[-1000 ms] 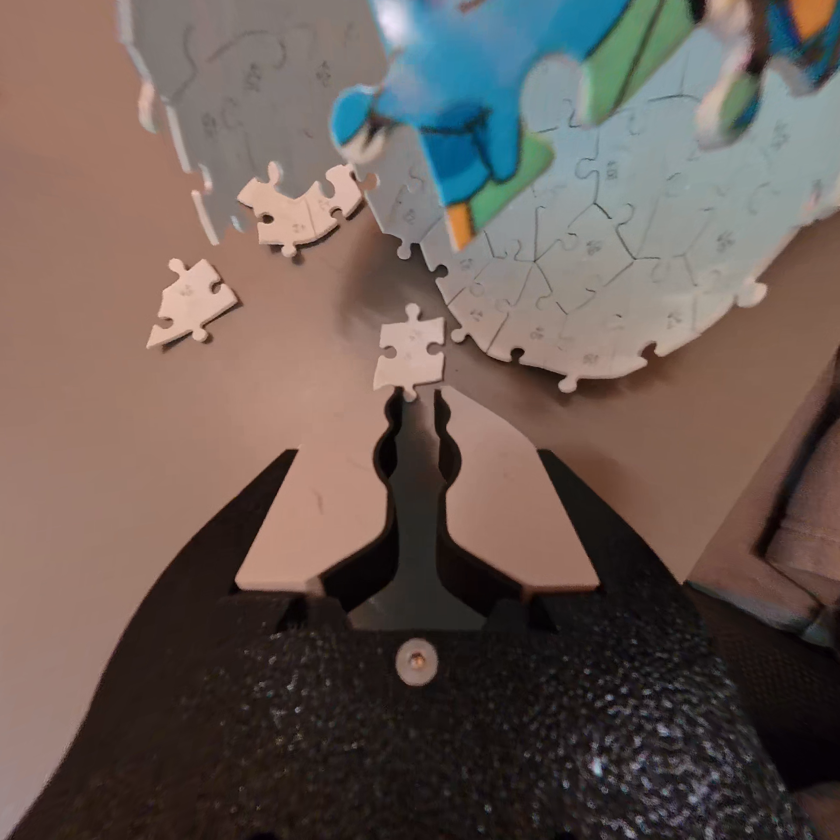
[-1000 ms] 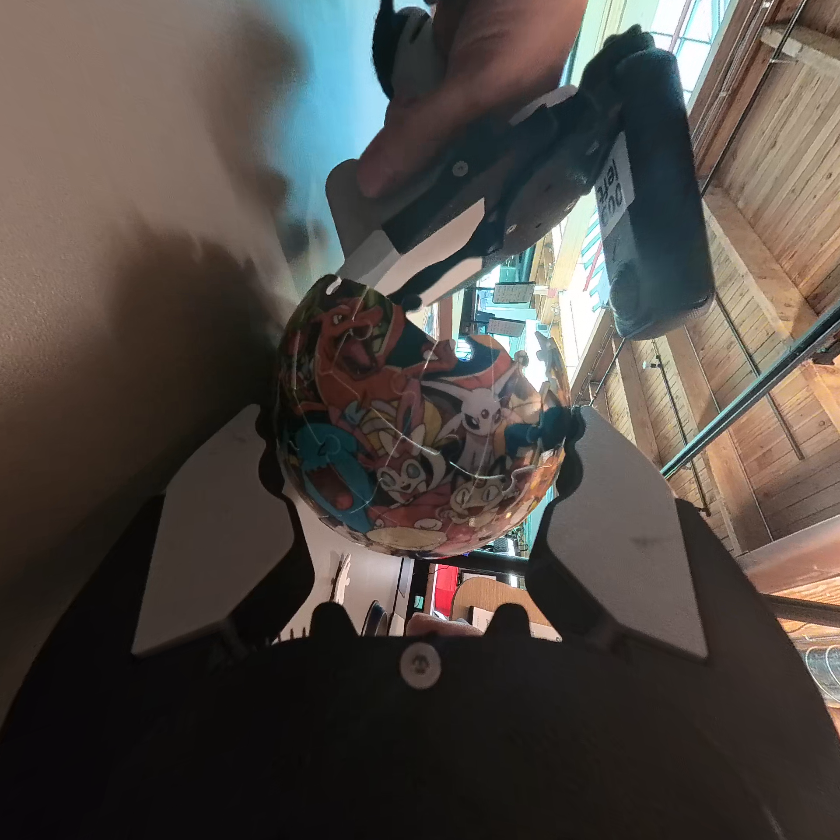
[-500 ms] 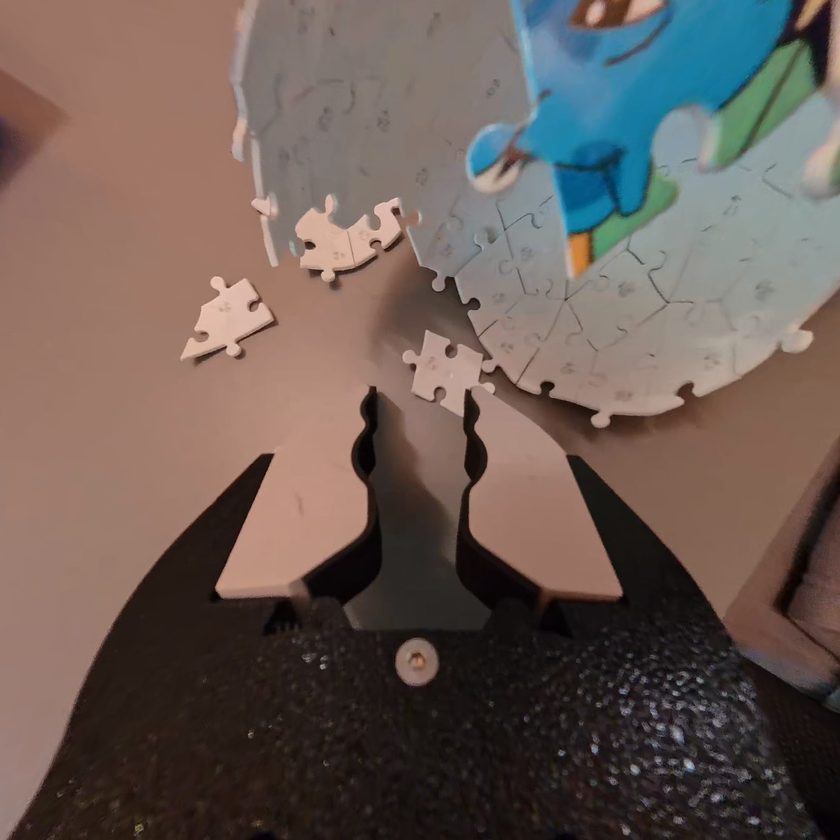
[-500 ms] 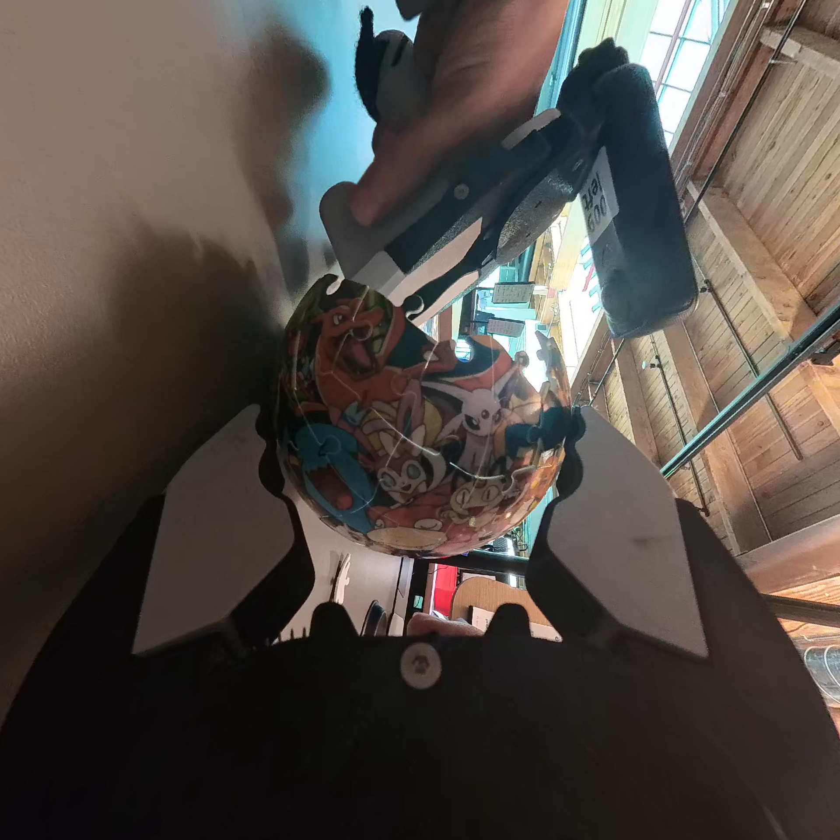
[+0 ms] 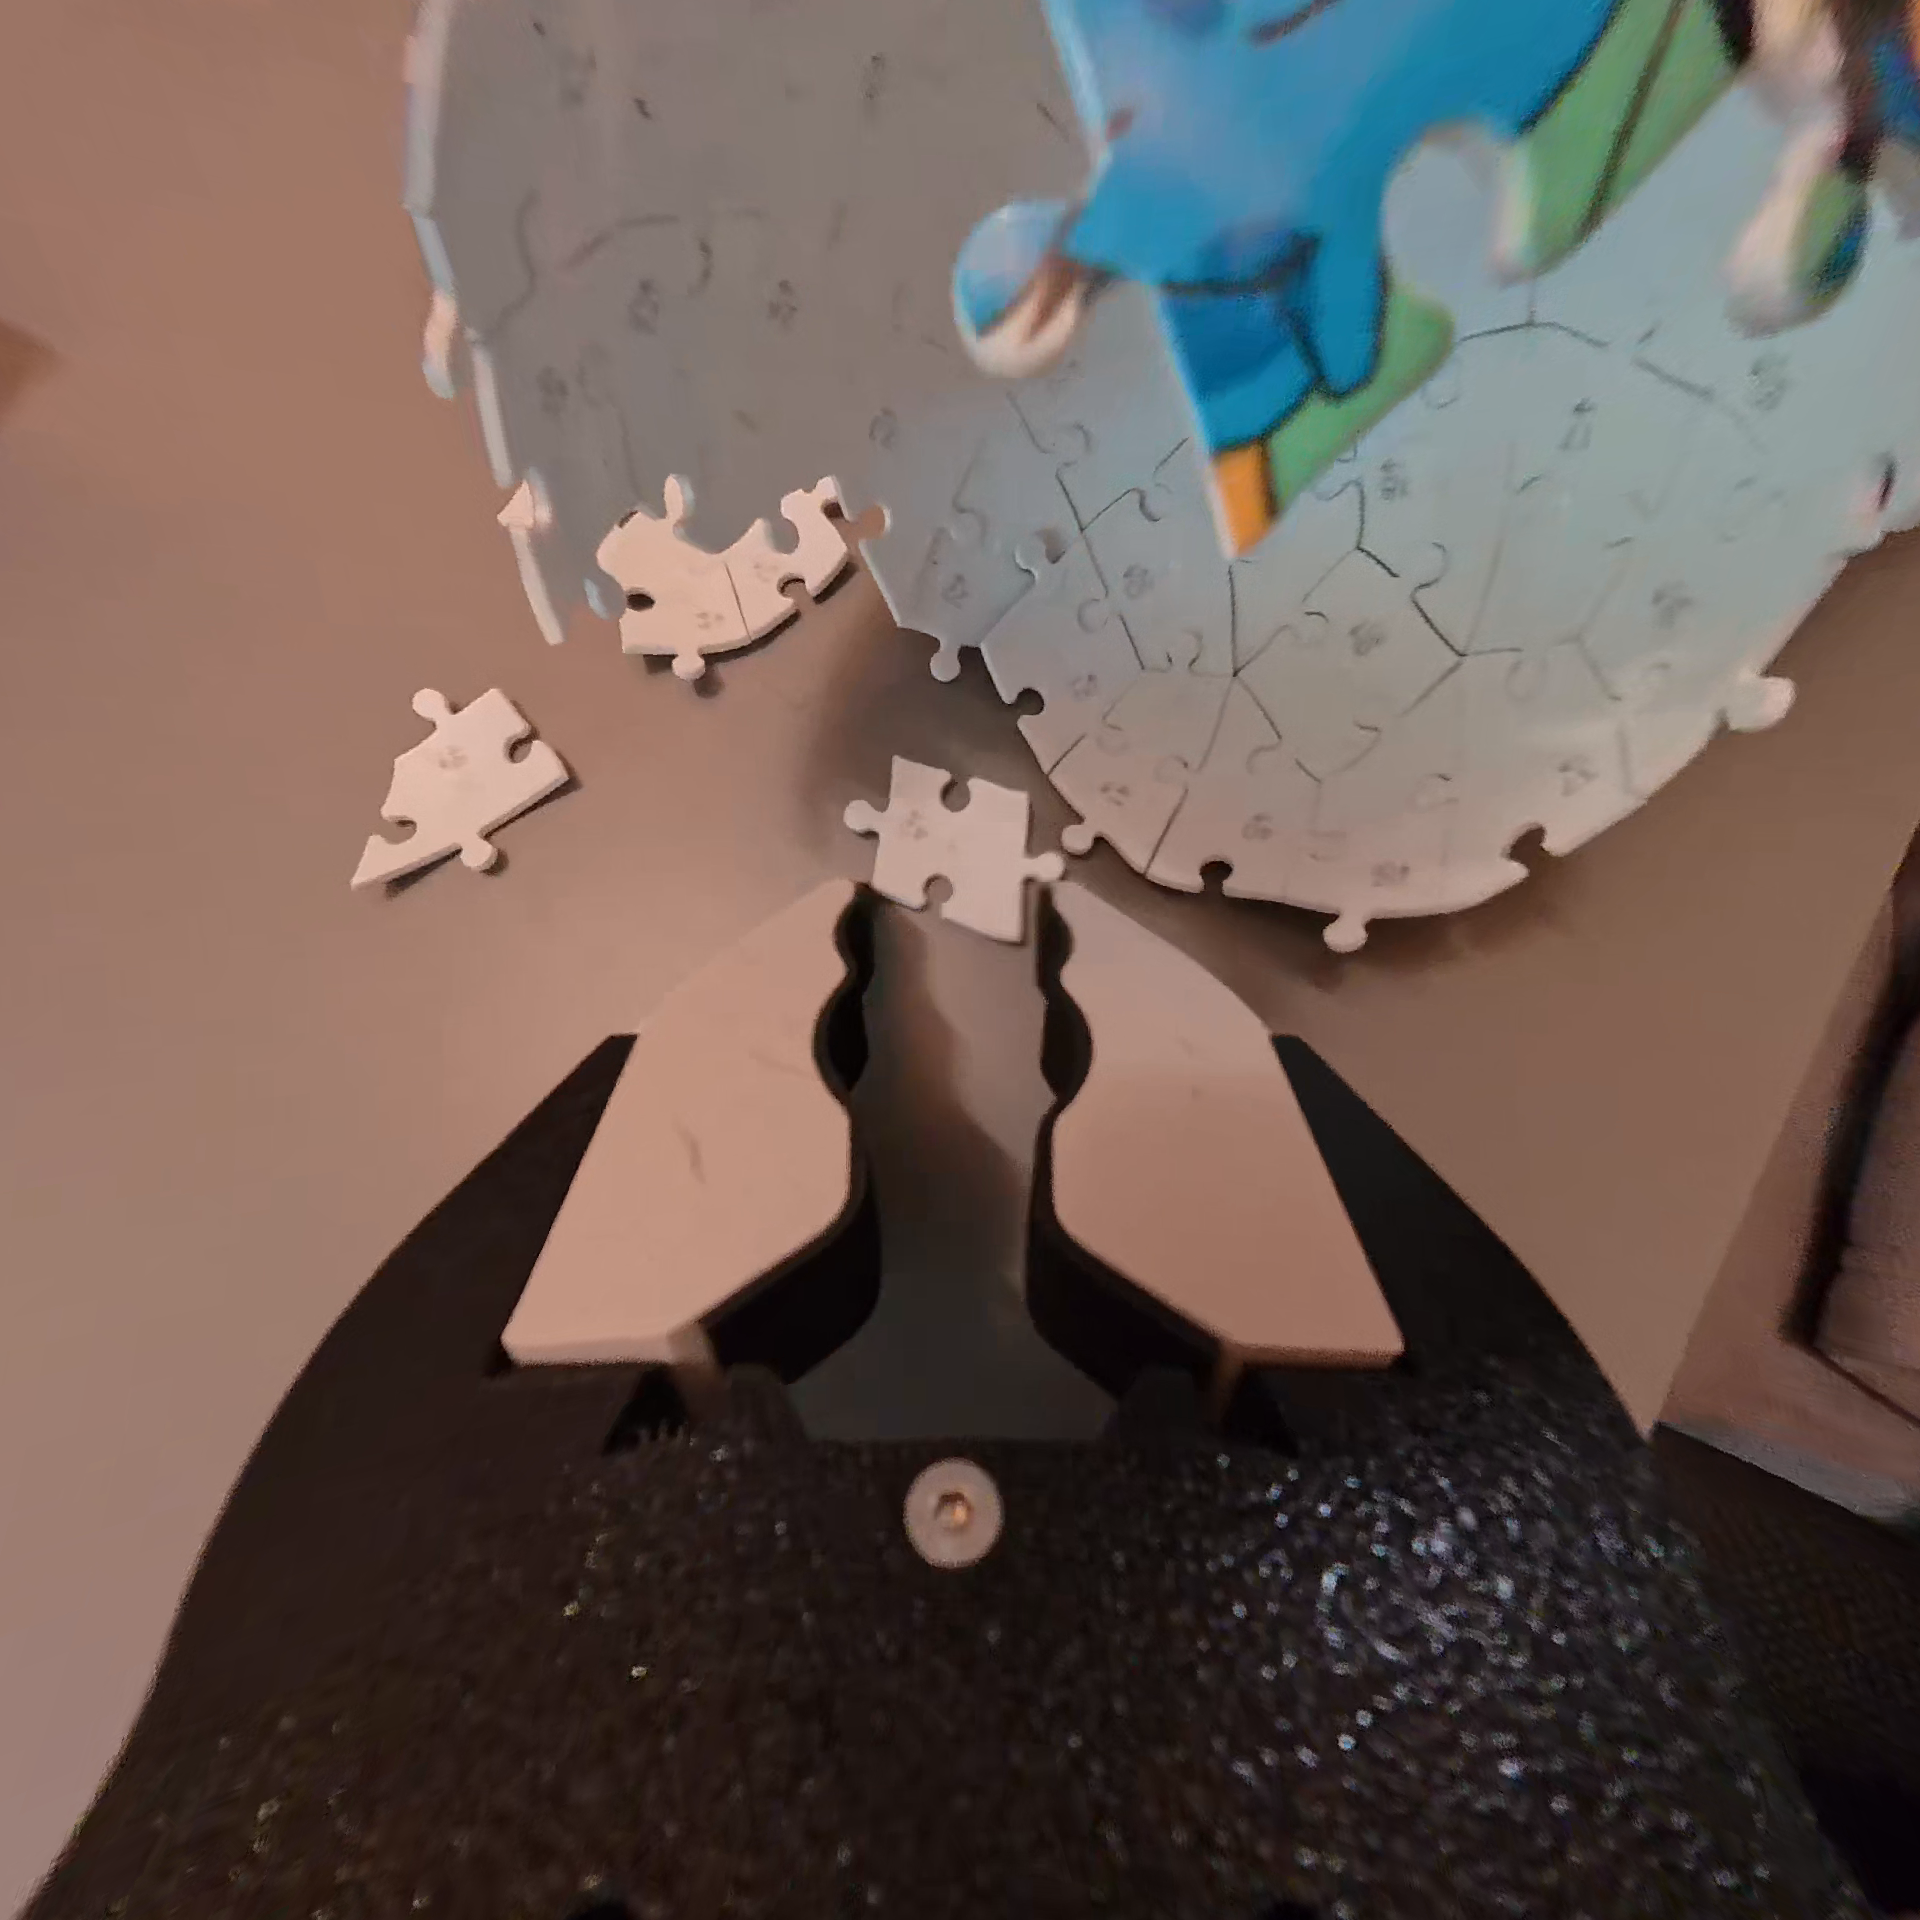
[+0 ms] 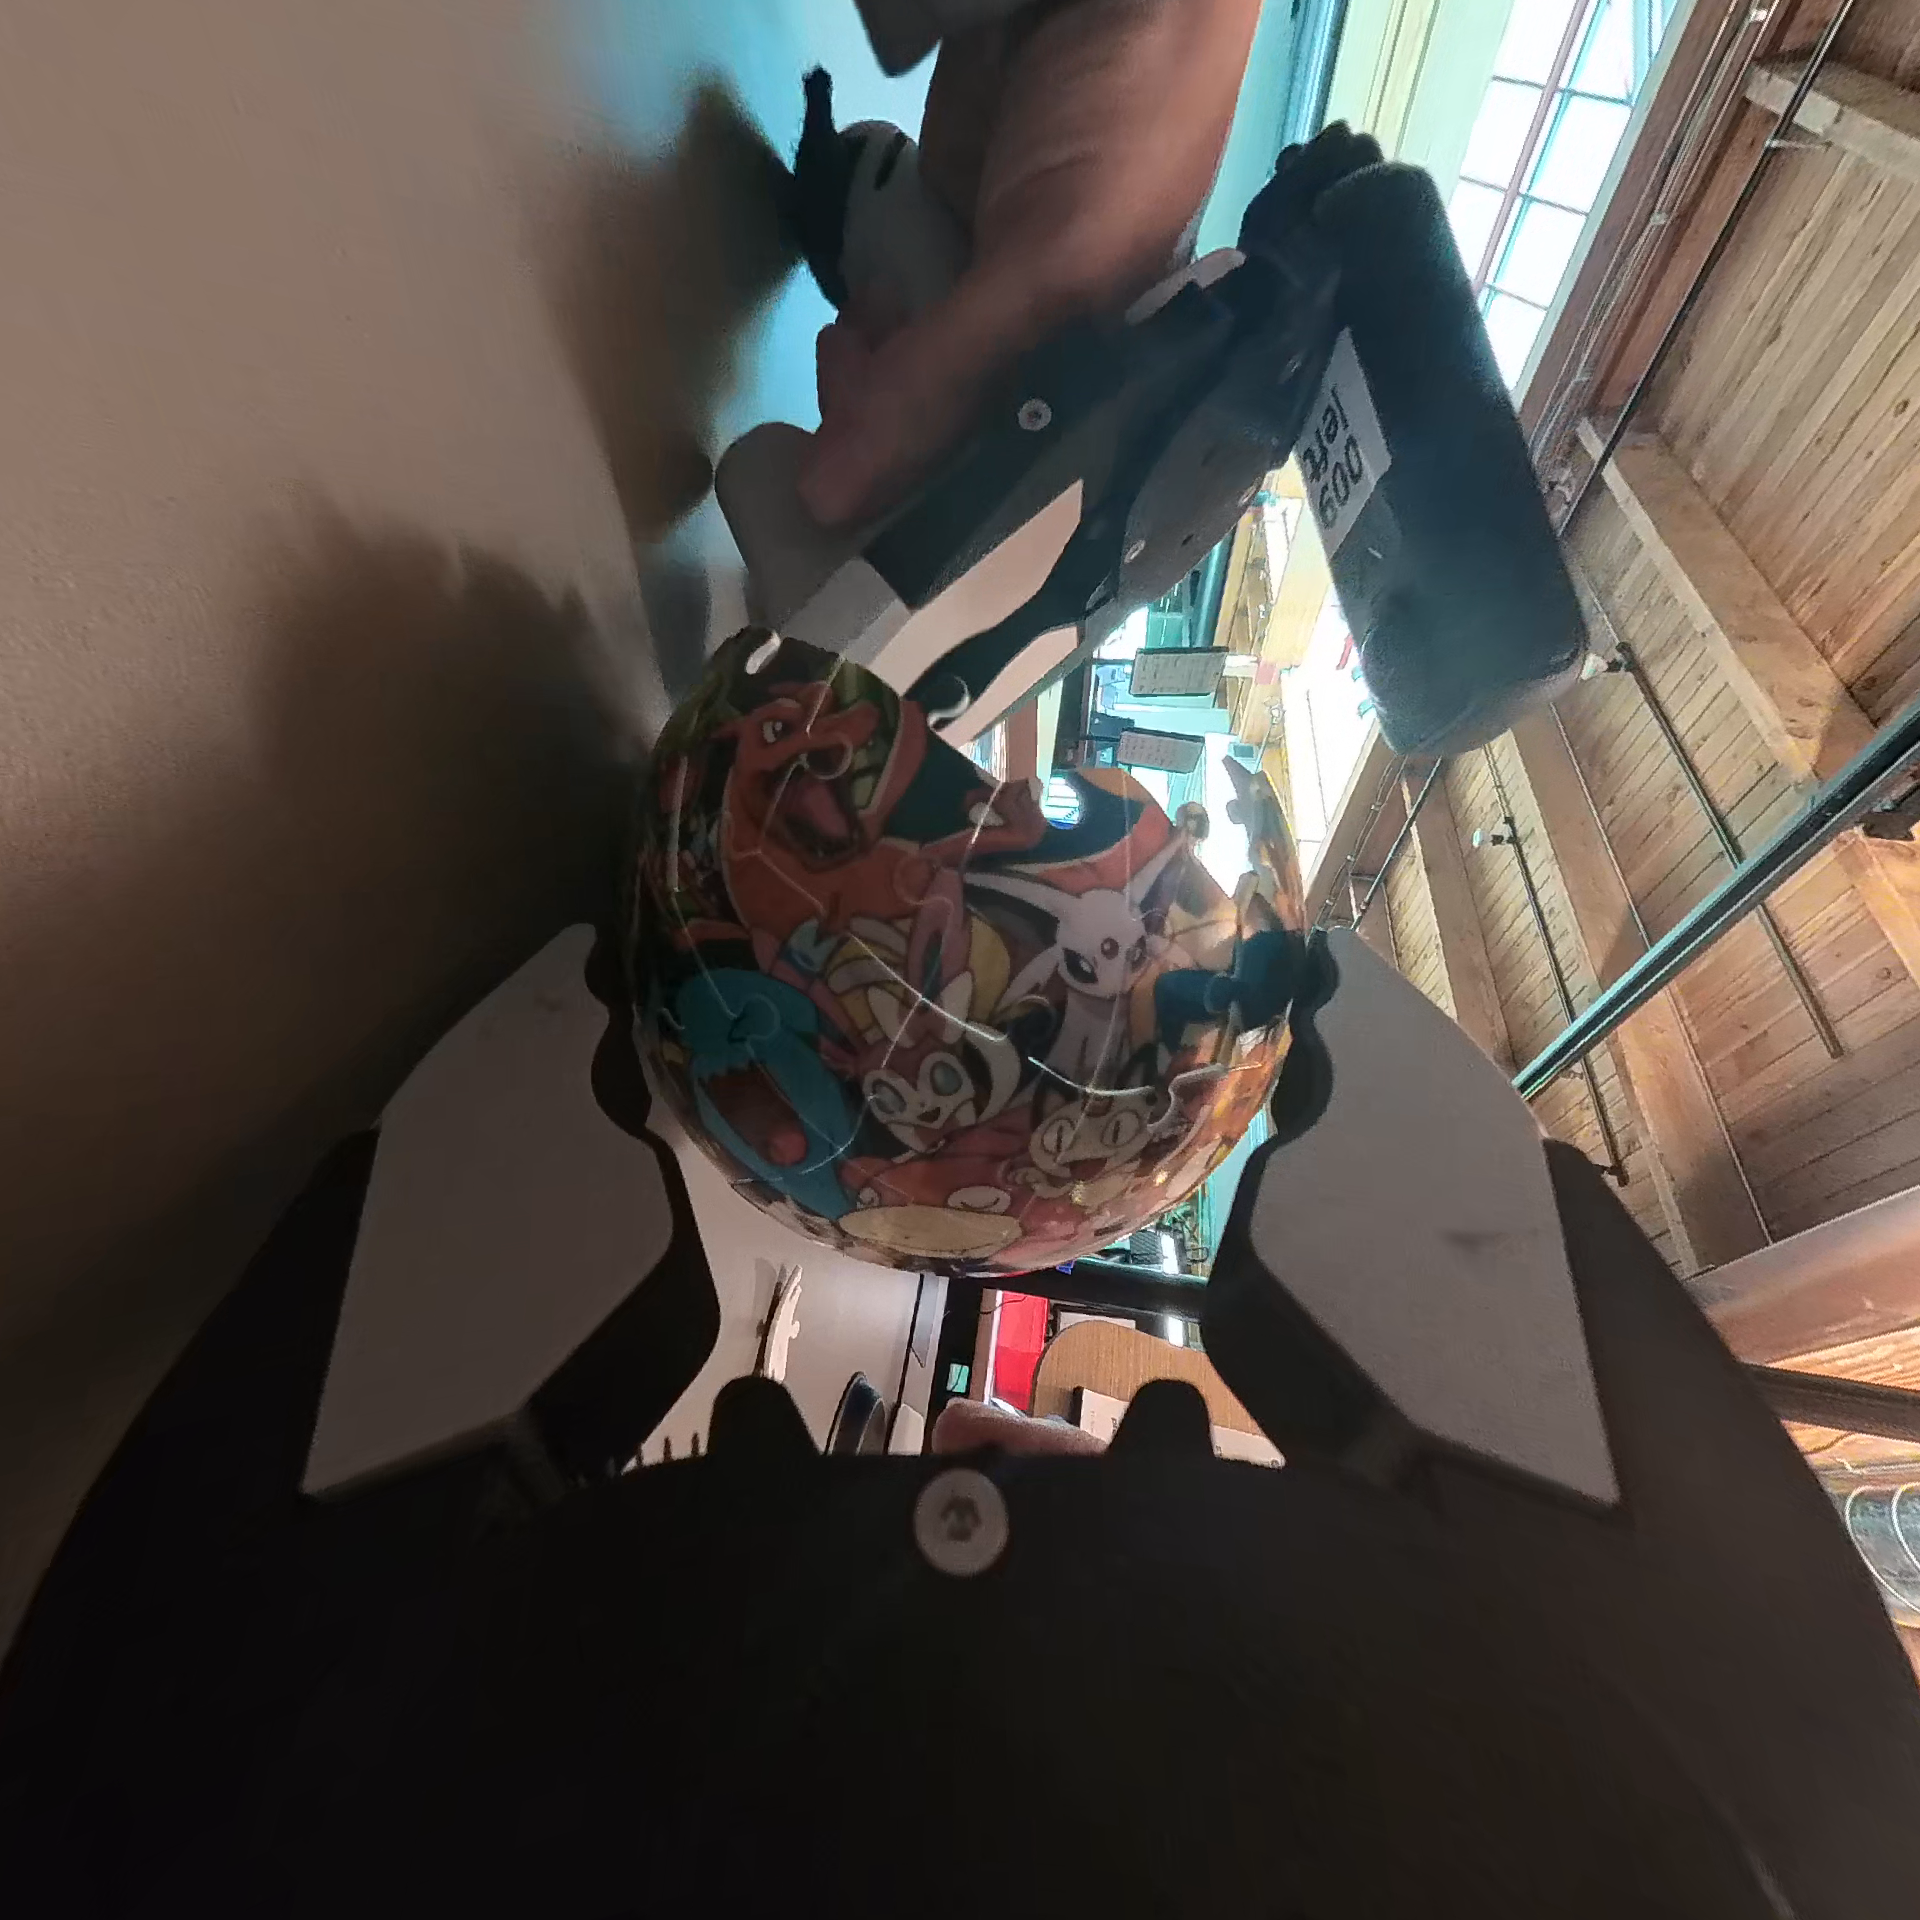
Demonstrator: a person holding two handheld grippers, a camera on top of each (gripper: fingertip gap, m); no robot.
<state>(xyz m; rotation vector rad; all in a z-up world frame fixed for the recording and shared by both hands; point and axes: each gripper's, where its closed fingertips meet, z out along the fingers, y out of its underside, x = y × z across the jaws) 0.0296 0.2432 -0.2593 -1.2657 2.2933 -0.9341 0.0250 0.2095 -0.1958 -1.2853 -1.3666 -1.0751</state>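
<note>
Two grippers are in my hands. My left gripper (image 5: pixel 951 914) has its jaws spread a little, and it holds nothing. Just in front of its fingertips lies a loose puzzle piece (image 5: pixel 954 850) with the white back side up, flat on the worktop (image 5: pixel 208 1039); the lower corner of this piece reaches into the gap between the tips. I cannot tell if a fingertip touches it.

My right gripper (image 6: pixel 956 997) is closed on the puzzle ball (image 6: pixel 966 987), one finger on each side. The ball is not complete; the left wrist view looks into its pale inner side (image 5: pixel 1299 675), which hangs just beyond the loose piece. A joined pair of pieces (image 5: pixel 727 592) lies at the ball's left broken edge, and a single piece (image 5: pixel 462 790) lies farther left of the ball, apart from it. In the right wrist view my left gripper (image 6: pixel 904 649) comes down beside the ball, with my hand (image 6: pixel 1039 239) around it.
</note>
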